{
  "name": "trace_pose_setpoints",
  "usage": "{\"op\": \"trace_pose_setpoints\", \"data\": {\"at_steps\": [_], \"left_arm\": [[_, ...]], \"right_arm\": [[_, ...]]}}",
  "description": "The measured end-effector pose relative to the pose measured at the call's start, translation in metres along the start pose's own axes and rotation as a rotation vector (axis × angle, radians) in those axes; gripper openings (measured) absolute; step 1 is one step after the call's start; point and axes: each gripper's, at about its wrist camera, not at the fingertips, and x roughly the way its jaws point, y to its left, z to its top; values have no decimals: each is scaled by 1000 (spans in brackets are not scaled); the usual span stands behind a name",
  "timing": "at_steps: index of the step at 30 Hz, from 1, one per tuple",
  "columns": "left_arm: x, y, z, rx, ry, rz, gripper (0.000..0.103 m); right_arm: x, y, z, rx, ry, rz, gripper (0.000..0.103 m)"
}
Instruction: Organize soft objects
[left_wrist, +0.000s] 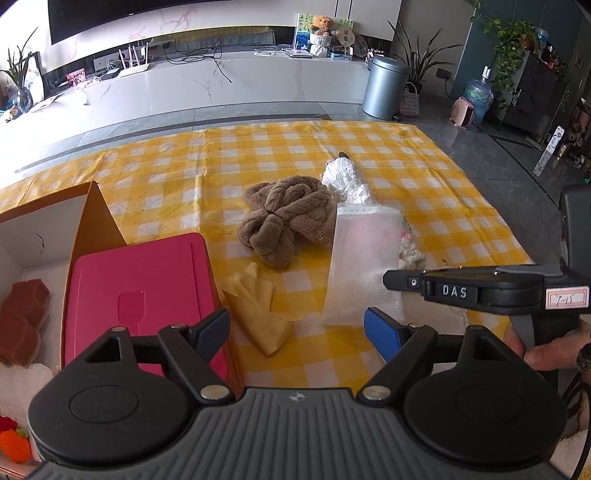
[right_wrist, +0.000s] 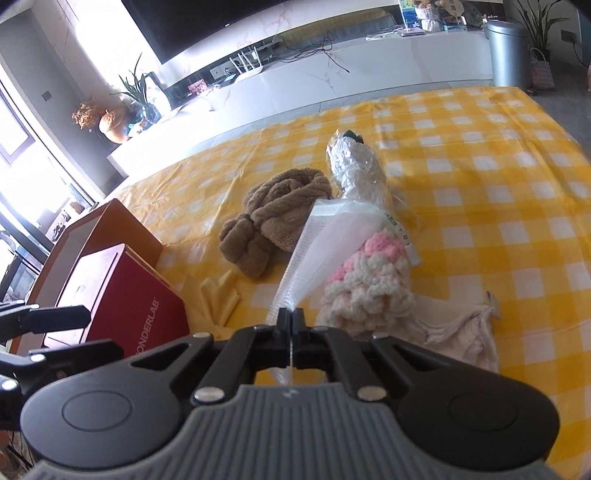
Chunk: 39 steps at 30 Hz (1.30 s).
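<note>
Right gripper (right_wrist: 291, 317): jaws together, clamped on the near edge of a clear bubble-wrap pouch (right_wrist: 314, 251). Pouch rises off the cloth, flat, translucent, dimpled, a frosted strip at the far end. From the left wrist view it stands as a pale rectangle (left_wrist: 360, 258) with the right gripper (left_wrist: 399, 280) coming in from the side.

Left gripper (left_wrist: 297, 332): blue-padded fingers (left_wrist: 382, 332) apart, nothing between them, hovering over the cloth near a yellow wipe (left_wrist: 258, 314) with pinked edges, folded.

Beside the pouch: pink-and-white chunky crochet piece (right_wrist: 369, 280), loopy yarn, touching the pouch's right side. Cream cloth bag (right_wrist: 461, 332), limp and wrinkled, just right of that. Brown fleece towel (left_wrist: 284, 218), knotted and plush, behind the pouch on the left. White bundle in crinkly clear film (right_wrist: 354, 170) further back.

Left side: open cardboard box (left_wrist: 92, 218), white inside, a glossy pink lid (left_wrist: 144, 291) lying on it. Red-brown spongy blocks (left_wrist: 22, 317) in the box.

Surface: yellow-white checked tablecloth (left_wrist: 424, 184), creased, glossy. Room: grey tiled floor, white marble-look TV bench, dark screen, silver bin (left_wrist: 384, 86), potted plants.
</note>
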Motion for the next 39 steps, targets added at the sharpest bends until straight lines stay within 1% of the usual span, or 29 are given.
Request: {"op": "trace_pose_setpoints", "data": {"at_steps": [3, 5, 7, 9, 11, 12, 13, 16, 17, 19, 20, 22, 23, 25, 27, 29, 31, 35, 37, 39], "left_arm": [[3, -1, -5, 0, 11, -13, 97], [7, -4, -8, -3, 35, -31, 97], [13, -9, -15, 7, 66, -58, 97], [18, -19, -20, 34, 75, -63, 97], [21, -28, -24, 54, 58, -50, 97], [25, -35, -26, 68, 52, -45, 97], [28, -40, -27, 84, 54, -48, 97], [42, -58, -29, 127, 80, -73, 97], [46, -64, -30, 141, 82, -84, 97], [55, -78, -30, 167, 80, -99, 97], [59, -83, -29, 172, 80, -100, 97], [72, -93, -26, 167, 89, -100, 97], [77, -96, -24, 158, 97, -106, 97], [92, -103, -19, 131, 126, -141, 97], [107, -109, -15, 122, 155, -169, 97], [118, -113, -13, 91, 146, -149, 97], [127, -118, -12, 68, 142, -124, 97], [145, -124, -8, 34, 147, -94, 97], [149, -122, -6, -19, 118, -87, 97], [151, -121, -4, -50, 93, -97, 98]], "right_arm": [[-7, -3, 1, 12, -29, 20, 0], [-11, -2, 1, 3, -35, 34, 0], [-17, -2, 0, 2, -56, 28, 0], [-29, -6, 0, 30, -96, 16, 0], [-44, -10, -1, 58, -146, 8, 0], [-51, -11, -2, 67, -169, -4, 0], [-61, -11, -2, 74, -192, -38, 0], [-80, -10, -3, 86, -241, -179, 0], [-87, -12, -3, 103, -264, -190, 0], [-99, -17, -4, 130, -304, -180, 0], [-102, -19, -4, 133, -310, -206, 0], [-104, -22, -5, 127, -297, -287, 0], [-103, -25, -6, 130, -290, -304, 0], [-96, -38, -9, 161, -265, -308, 0], [-89, -49, -12, 183, -233, -330, 0], [-85, -59, -17, 205, -214, -363, 0], [-86, -68, -19, 238, -218, -379, 0], [-90, -77, -21, 275, -238, -379, 0], [-90, -77, -22, 280, -243, -373, 0], [-90, -79, -23, 289, -247, -378, 0]]}}
